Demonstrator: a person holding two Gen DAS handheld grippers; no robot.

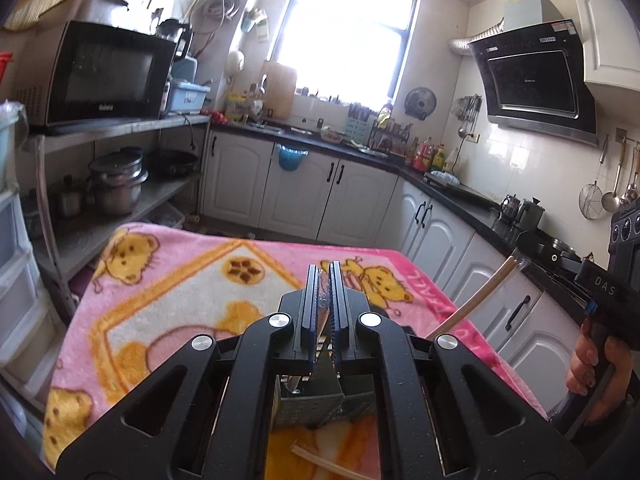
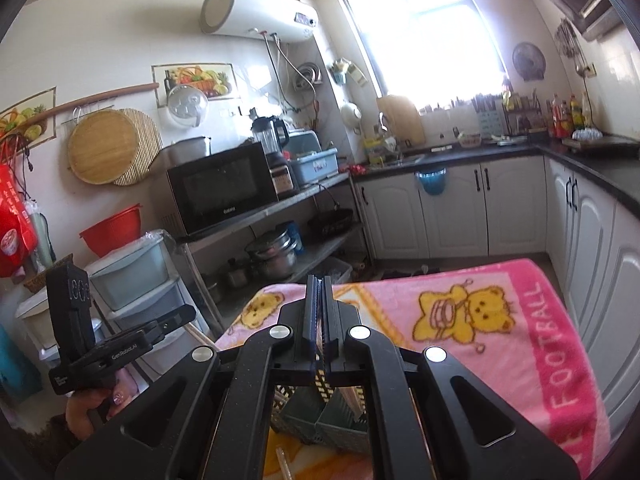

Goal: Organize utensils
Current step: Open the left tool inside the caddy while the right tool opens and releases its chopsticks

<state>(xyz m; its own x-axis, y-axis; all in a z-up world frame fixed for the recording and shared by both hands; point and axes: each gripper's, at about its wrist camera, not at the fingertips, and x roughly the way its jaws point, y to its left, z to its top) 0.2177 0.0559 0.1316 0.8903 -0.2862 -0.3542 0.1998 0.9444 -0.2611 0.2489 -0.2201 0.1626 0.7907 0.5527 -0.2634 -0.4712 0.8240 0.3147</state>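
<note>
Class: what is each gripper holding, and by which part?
The right gripper is shut on a pair of chopsticks, near their upper end. The left gripper is shut on a thin thing; what it is cannot be told.

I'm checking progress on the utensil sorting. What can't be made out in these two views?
- Green basket contents: in both wrist views, the gripper bodies cover most of it.
- What the left gripper pinches: in the left wrist view, only a glinting sliver shows between its shut fingers.
- Chopsticks: in the left wrist view, their lower ends are hidden behind the left gripper.
- Near end of the pink blanket: cut off by the frame's bottom edge.
</note>
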